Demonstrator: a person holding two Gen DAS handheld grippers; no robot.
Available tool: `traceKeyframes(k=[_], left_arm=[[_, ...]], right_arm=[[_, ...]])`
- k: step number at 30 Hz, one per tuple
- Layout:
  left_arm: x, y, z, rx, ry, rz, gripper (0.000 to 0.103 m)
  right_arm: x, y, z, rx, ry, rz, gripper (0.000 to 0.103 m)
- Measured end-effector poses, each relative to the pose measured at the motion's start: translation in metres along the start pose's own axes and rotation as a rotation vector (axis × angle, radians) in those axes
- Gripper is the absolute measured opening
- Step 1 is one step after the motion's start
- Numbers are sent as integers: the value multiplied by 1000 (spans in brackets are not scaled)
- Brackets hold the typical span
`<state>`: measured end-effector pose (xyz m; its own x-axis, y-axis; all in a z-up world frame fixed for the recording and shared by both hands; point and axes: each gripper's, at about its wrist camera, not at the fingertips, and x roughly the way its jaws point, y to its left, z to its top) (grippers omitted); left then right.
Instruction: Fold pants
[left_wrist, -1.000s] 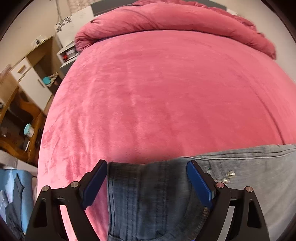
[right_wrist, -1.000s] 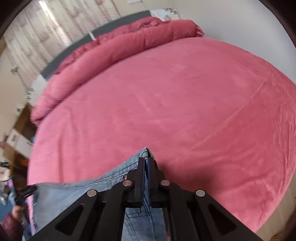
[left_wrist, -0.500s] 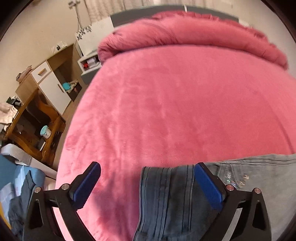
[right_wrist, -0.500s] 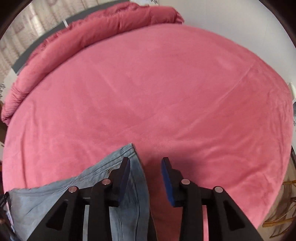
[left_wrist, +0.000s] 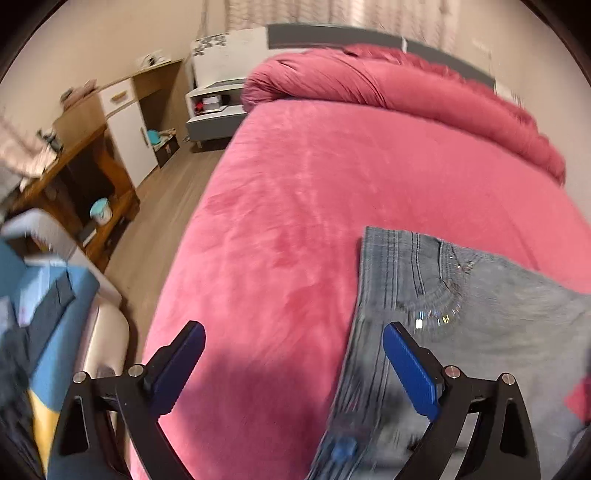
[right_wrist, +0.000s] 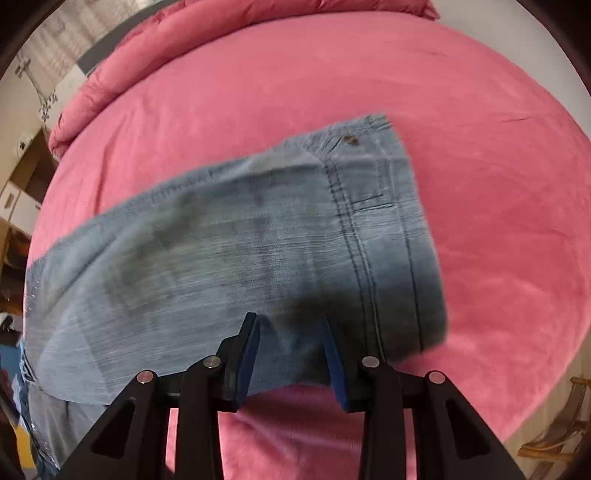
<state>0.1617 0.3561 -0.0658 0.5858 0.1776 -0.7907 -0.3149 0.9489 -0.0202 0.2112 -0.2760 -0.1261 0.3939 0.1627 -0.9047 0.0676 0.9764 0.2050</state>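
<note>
The light blue jeans (left_wrist: 480, 295) lie folded flat on the pink bed (left_wrist: 295, 184). In the right wrist view the jeans (right_wrist: 221, 240) spread across the cover, waistband and pocket seams at the right end. My left gripper (left_wrist: 293, 328) hovers wide over the pink cover just left of the jeans. Its jaws are closing a little with nothing between them, and the right fingertip (left_wrist: 395, 336) overlaps the denim edge. My right gripper (right_wrist: 290, 319) stands partly open above the near edge of the jeans, its pads not pressing on the cloth.
A rolled pink duvet (left_wrist: 388, 81) lies along the head of the bed. Left of the bed are wood floor (left_wrist: 159, 221), a wooden desk and cabinets (left_wrist: 85, 155), a nightstand (left_wrist: 214, 107) and blue items (left_wrist: 44, 295). A wicker piece (right_wrist: 554, 435) stands at the bed's right.
The right gripper opened, let go of the jeans' corner and drew back over them. The left gripper slid left and rose, so the jeans moved from between its jaws to its right.
</note>
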Motion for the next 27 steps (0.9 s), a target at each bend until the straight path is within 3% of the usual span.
traceKeyframes(k=[5,10,15,19,23,24,26,27], left_arm=[[-35,45,-49,-58,23,-54,98],[-60,78,-111,-105,77,-55,98],[-84,104,-161,-208,94,-68,98],[-94,111,-185,-274,108,-76,98],[-102,102,-195,-252,115,-100,98],[-102,98,-197,-238,121,-114,98],[-103,91,-199,-209,126,-120,98],[-103,87,-200,-194,131,-125,98]], right_arm=[[-60,-7,-51,-12,12,76,36],[-103,-44,-147,22,121,135,40],[-99,-65,-217,75,229,180,49],[-72,-80,-227,159,167,239,54],[-46,-82,-208,210,103,297,56],[-45,-78,-205,201,114,302,56],[-47,-58,-199,92,175,316,19],[-54,-46,-199,46,186,323,19]])
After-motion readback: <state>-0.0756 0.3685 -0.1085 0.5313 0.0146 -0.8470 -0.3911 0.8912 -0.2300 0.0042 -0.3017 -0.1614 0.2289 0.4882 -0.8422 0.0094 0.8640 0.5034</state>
